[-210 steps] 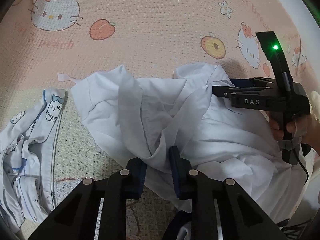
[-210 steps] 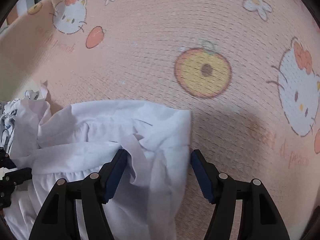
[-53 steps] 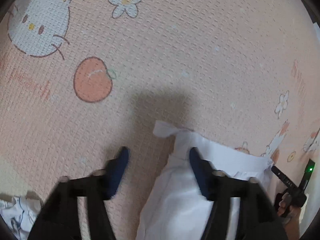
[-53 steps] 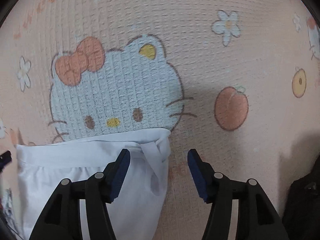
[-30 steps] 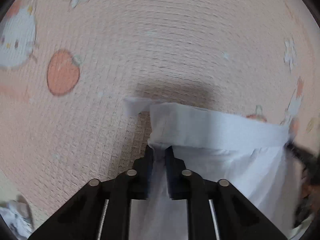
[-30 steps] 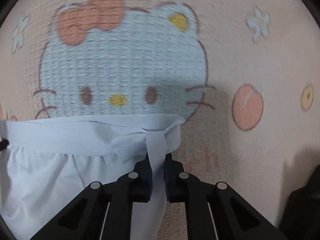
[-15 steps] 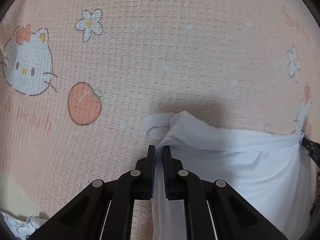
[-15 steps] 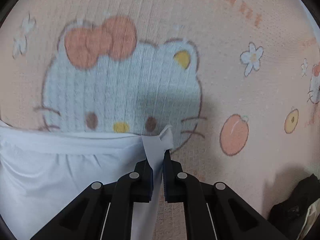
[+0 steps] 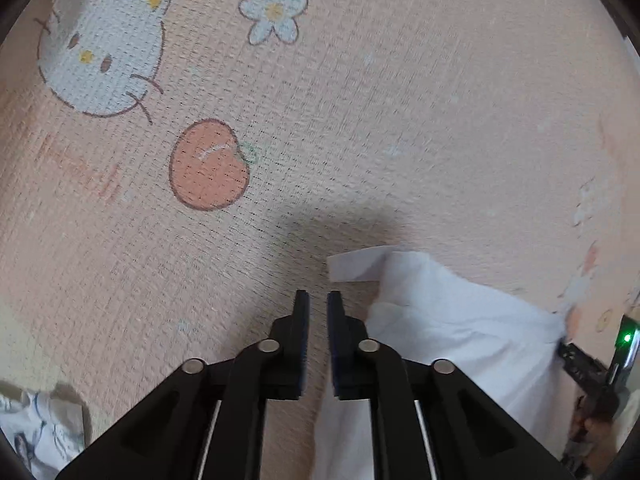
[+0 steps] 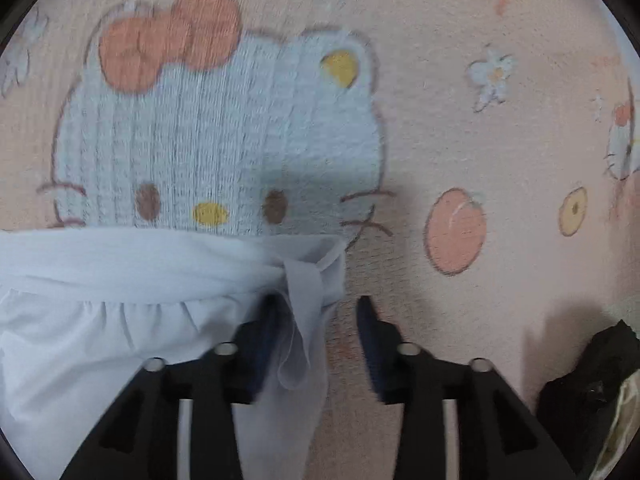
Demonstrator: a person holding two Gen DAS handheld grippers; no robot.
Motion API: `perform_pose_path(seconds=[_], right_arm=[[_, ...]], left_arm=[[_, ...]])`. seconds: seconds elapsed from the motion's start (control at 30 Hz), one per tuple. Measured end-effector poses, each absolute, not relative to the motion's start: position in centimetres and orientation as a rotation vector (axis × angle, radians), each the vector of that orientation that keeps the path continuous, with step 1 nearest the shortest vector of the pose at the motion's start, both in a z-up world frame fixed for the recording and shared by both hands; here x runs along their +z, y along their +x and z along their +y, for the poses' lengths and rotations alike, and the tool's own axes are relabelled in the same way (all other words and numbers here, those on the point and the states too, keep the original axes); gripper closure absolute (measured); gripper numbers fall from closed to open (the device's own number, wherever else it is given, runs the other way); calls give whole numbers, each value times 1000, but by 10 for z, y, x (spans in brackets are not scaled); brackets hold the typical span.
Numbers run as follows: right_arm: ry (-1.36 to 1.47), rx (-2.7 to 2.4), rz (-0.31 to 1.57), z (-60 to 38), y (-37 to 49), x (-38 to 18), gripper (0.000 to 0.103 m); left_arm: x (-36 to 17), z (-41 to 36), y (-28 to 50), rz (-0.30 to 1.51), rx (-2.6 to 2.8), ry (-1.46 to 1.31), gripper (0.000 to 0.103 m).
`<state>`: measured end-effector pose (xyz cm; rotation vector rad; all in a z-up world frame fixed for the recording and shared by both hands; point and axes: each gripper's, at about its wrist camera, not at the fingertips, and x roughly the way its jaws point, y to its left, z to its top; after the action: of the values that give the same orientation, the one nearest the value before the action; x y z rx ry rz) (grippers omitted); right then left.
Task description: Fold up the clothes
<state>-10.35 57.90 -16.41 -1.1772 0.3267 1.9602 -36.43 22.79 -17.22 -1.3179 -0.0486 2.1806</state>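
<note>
A white garment (image 9: 460,332) lies spread on the pink printed blanket (image 9: 360,120), its banded top edge running straight between my two grippers. My left gripper (image 9: 318,300) sits just left of the garment's corner, where a flat white tab (image 9: 356,266) sticks out. Its fingers stand a narrow gap apart with only blanket between them. In the right wrist view my right gripper (image 10: 318,308) is open, and the other corner of the white garment (image 10: 120,320) lies loose between the fingers with a thin strip hanging there. The right gripper (image 9: 580,360) also shows at the far edge of the left view.
A crumpled patterned white garment (image 9: 36,432) lies at the lower left of the left wrist view. A black object (image 10: 588,376) sits on the blanket to the right of my right gripper. A hand (image 9: 592,436) holds the right gripper.
Both grippers were shut on the garment's top corners half a second ago. The right one has now opened, and the left corner has come out of the left fingers and lies beside them.
</note>
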Motion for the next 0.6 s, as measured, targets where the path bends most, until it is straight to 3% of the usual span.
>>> perform_pose_path(seconds=[0.03,0.07,0.1,0.3,0.4,0.6], right_arm=[[-1165,1977,349,579,-102,-157,42],[-1162,1990,377,579,-99,-150,39],[-1166,2000,396,578,-97,-144,38],[-1221,2042,393,560,-96,-95,38],[-1200,2108,381,506,-83,-71,38],[-1149,2185,387,455,-77,-52,33]], left_arm=[[-167,229,-362,-49,2171,-1325,72],[-162,229,-359,-50,2162,-1331,53],[-157,230,-357,-50,2153,-1338,41],[-117,245,-351,-68,2097,-1391,40],[-111,225,-326,-60,2095,-1381,40],[-92,214,-298,56,2106,-1314,40]])
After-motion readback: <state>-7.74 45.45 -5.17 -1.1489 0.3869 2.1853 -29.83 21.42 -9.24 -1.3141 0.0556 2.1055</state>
